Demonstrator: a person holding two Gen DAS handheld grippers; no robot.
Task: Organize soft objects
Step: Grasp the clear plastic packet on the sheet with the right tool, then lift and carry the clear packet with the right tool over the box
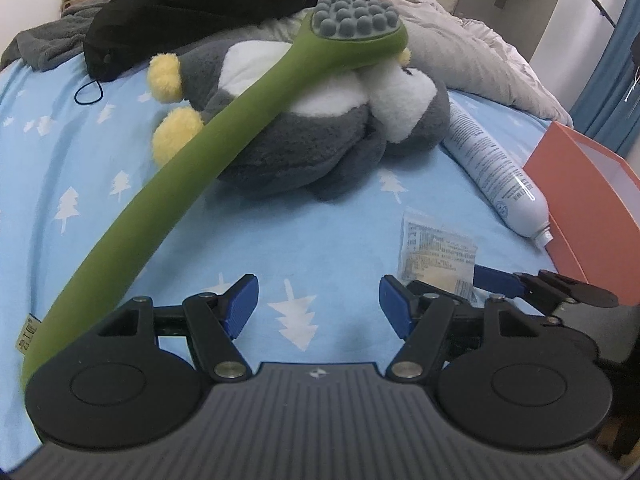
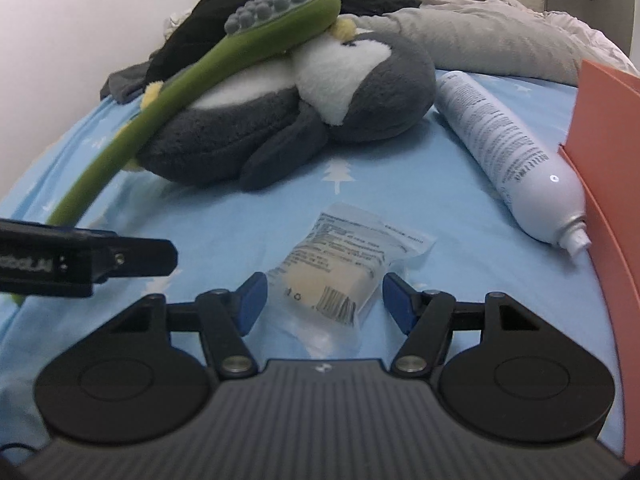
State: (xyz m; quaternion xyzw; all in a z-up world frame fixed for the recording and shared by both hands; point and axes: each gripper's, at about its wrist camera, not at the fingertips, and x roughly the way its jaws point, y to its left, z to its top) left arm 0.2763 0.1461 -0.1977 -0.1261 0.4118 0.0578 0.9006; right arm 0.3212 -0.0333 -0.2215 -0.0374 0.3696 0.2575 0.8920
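The right gripper [image 2: 320, 300] straddles the clear sponge packet [image 2: 340, 276], jaws spread, not pinching. The left gripper [image 1: 318, 304] gapes over bare bedsheet [image 1: 280, 240].

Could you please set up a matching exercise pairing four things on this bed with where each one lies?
Things:
1. green massage stick
2. white tube
3. clear plastic packet
4. orange box

Places:
A. between the open fingers of the right gripper
B. head resting on the plush penguin
C. at the bed's right edge
D. on the sheet, nozzle against the orange box

Pairs: 1-B, 2-D, 3-A, 4-C
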